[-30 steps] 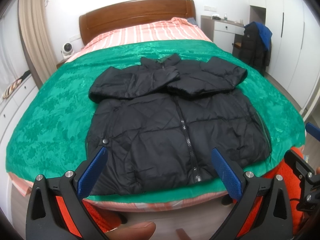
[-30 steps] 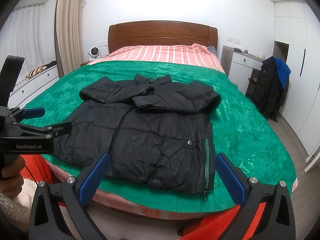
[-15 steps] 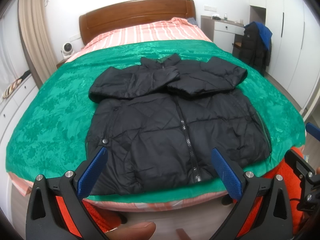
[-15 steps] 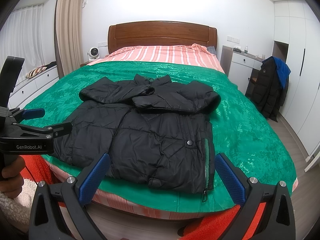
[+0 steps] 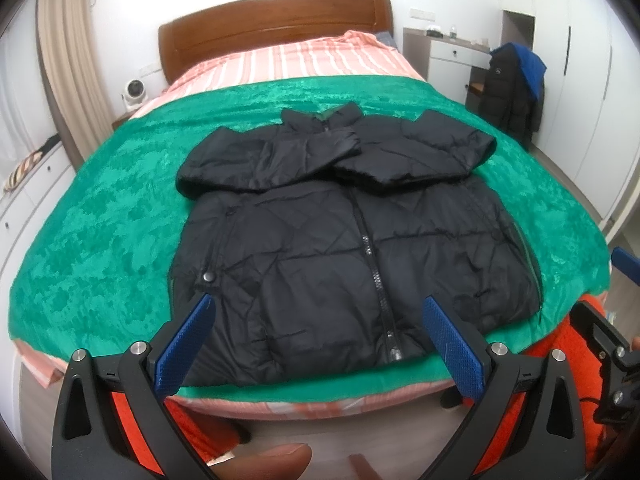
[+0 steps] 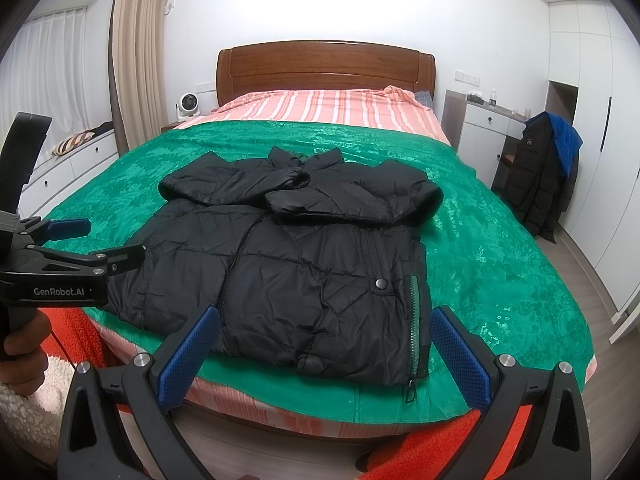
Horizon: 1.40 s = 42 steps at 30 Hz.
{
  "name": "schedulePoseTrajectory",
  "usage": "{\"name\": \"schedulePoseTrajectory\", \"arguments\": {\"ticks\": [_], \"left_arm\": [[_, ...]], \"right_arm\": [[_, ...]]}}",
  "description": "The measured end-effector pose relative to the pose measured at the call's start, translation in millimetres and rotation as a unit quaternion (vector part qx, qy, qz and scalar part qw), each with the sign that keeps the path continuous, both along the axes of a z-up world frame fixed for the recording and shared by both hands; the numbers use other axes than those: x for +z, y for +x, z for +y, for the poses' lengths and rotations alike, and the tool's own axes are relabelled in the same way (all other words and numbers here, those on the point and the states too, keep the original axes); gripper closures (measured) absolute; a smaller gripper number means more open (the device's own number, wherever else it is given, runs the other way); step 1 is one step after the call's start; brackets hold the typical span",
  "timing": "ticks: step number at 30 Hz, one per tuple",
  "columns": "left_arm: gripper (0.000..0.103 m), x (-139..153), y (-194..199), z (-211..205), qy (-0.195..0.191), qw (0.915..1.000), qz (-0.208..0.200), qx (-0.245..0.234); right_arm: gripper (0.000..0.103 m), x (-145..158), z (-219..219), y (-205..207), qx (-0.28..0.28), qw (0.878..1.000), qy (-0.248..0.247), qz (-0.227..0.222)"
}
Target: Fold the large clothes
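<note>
Even, bright indoor light, brightest on the white wall (image 6: pixel 328 8) at 12 o'clock (nearly washed out); shadows soft; green bedspread (image 6: pixel 492 248) shows sheen; fisheye bends edges, corners vignette black; focus sharp, black jacket (image 5: pixel 352 248) detail murky

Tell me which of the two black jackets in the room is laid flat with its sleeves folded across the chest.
The black jacket on the bed, lying zipped and flat on the green bedspread. The other dark jacket hangs draped by the white desk.
</note>
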<state>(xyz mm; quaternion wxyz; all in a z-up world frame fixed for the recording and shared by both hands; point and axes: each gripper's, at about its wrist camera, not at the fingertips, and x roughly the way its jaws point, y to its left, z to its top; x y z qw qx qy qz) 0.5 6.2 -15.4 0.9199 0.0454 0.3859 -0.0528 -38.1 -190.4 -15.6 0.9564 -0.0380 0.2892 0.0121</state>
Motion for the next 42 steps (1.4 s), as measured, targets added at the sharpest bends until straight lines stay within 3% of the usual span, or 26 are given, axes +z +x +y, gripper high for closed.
{"name": "schedulePoseTrajectory", "arguments": {"ticks": [42], "left_arm": [[0.000, -4.2, 4.3, 1.7, 0.004, 0.9999, 0.013, 0.000]], "right_arm": [[0.000, -0.8, 0.3, 0.3, 0.003, 1.000, 0.002, 0.000]]}}
